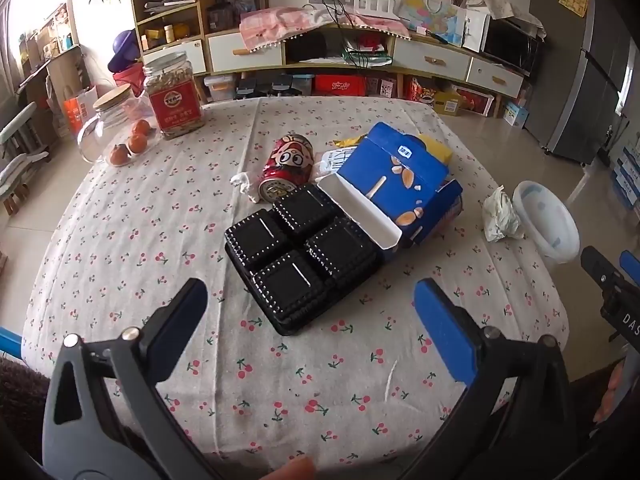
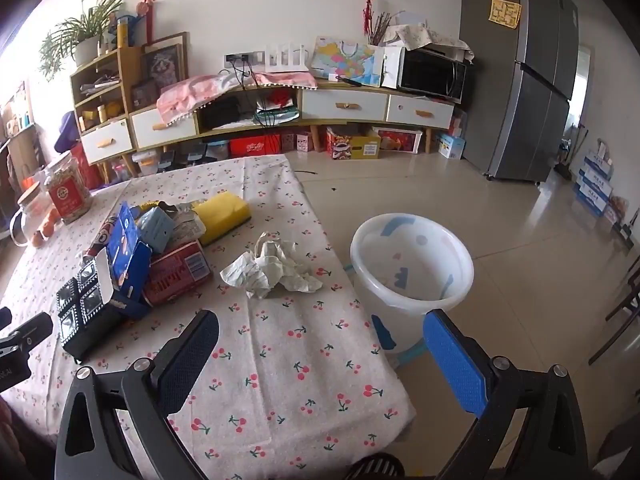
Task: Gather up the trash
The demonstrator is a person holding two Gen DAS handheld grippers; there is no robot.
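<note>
Table [image 1: 120, 240]: wearing a white cloth printed with red cherries, carrying all the trash at its middle and right side.
Bin [image 2: 412, 264]: standing upright on the floor just beside the table's right edge, mouth facing up, white with blue and pink patches.
Blue carton [image 1: 400, 184]: lying opened on the pile, long axis running from near-left to far-right in the left wrist view, white flap hanging open toward the black tray; lettering too small to read.
Black tray [image 1: 300, 256]: lying flat, four square pockets, one corner pointing toward the left gripper, touching the carton.
Red cartoon can [image 1: 286, 168]: lying on its side, base pointing toward the camera, cartoon face showing; text unreadable.
Flattened red can [image 2: 176, 276]: lying under the carton, barcode label showing.
Yellow sponge [image 2: 224, 216]: resting behind the pile.
Crumpled paper [image 2: 272, 268]: sitting between the pile and the bin.
Jar [image 1: 172, 92]: standing far left, red label, writing illegible.
Left gripper [image 1: 310, 312]: gaping wide, holding nothing, hovering near the tray.
Right gripper [image 2: 320, 344]: gaping wide, holding nothing, straddling the table edge near the bin.
</note>
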